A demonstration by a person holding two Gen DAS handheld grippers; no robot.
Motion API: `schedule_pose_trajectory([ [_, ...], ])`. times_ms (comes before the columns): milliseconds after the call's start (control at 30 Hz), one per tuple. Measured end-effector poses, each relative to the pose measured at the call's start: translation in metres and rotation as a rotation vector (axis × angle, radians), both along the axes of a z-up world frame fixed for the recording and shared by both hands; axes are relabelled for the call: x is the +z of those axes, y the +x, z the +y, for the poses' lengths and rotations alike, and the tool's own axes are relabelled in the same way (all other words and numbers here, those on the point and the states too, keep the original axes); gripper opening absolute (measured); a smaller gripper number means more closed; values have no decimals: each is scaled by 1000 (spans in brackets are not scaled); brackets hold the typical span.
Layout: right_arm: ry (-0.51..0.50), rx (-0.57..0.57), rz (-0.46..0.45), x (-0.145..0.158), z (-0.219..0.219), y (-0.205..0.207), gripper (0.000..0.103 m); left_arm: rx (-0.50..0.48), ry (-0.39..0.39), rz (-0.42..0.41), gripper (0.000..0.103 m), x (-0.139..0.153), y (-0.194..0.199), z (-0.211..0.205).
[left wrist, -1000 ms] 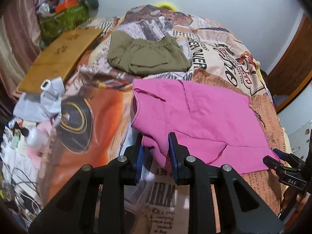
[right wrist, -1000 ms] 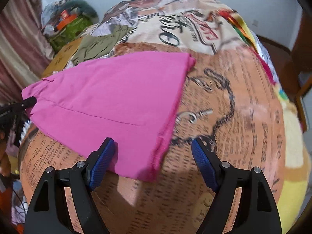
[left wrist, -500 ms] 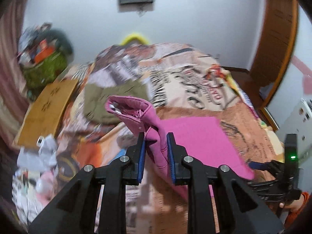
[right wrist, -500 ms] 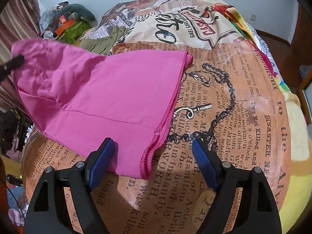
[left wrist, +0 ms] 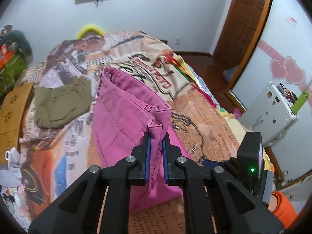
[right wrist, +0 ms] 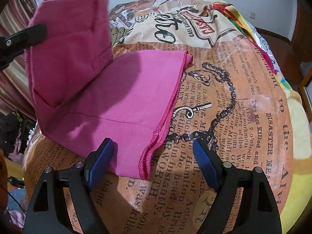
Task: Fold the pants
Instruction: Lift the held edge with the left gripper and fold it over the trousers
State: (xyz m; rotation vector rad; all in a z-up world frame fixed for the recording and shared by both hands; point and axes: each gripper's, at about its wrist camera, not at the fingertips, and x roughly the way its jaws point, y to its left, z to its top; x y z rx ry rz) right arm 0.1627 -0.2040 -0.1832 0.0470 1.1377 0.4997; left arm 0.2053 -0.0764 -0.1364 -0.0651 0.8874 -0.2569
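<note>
White walls and a brown door (left wrist: 241, 25) stand behind the bed (right wrist: 243, 101), which a newspaper-print blanket covers; on it lie the pink pants (right wrist: 124, 97), the leg ends flat near the front edge, the waist end lifted over the legs; folded olive trousers (left wrist: 60, 105) lie farther back, apart from them; the left gripper (left wrist: 155, 146) has its jaws clamped on the raised waistband; the right gripper (right wrist: 153, 157) hovers with jaws wide apart around the hem corner.
</note>
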Motion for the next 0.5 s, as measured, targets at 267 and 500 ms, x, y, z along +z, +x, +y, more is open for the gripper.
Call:
schedule_pose_trajectory([
  [267,8,1,4,-1,0,1,83,-73,-42,88,11,-16,3,-15],
  [500,11,2,5,-2,0,1,83,-132,-38,106,13,-18,2,-22],
])
